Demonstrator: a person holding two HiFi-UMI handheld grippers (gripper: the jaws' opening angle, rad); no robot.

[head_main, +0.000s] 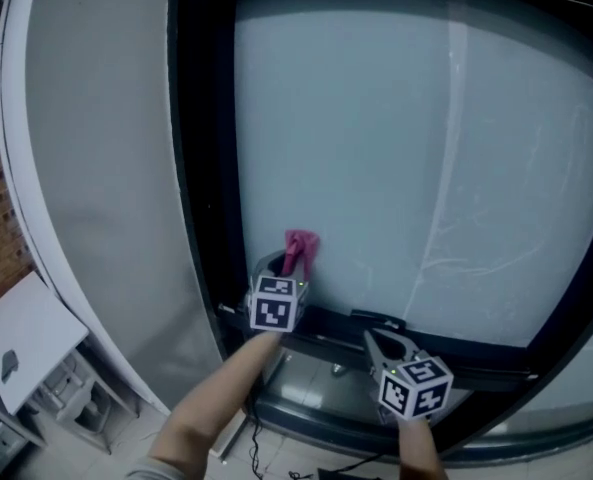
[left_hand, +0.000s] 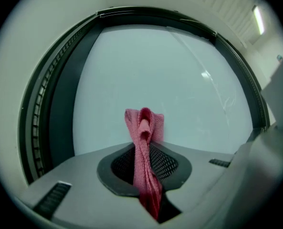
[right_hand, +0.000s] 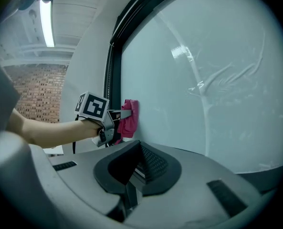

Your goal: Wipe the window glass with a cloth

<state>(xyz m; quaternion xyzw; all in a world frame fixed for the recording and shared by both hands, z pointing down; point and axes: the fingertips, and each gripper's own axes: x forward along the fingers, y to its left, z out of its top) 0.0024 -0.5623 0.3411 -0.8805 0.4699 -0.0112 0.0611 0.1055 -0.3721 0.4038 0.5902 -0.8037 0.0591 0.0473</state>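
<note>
I have the pink cloth [left_hand: 144,128] pinched between the jaws of the left gripper [head_main: 294,270]. The jaws are closed on its lower half, so a folded wad stands proud of the tips. I think that is deliberate: the soft wad meets the pane, not the hard jaws. From the right gripper view the wad looks pressed against the window glass [head_main: 396,158], low in the pane's left corner, just beside the dark window frame [head_main: 201,168] and just above the bottom rail [head_main: 466,356]. A corner start makes sense to me, since strokes can run outward and upward from there.

The right gripper [head_main: 382,342] has its jaws together with nothing between them. It sits low by the bottom rail, right of the cloth and apart from it, out of the wiping path as I judge it.

Pale streaks [head_main: 456,263] show on the right half of the glass, so I reckon most of the pane is yet to be wiped
</note>
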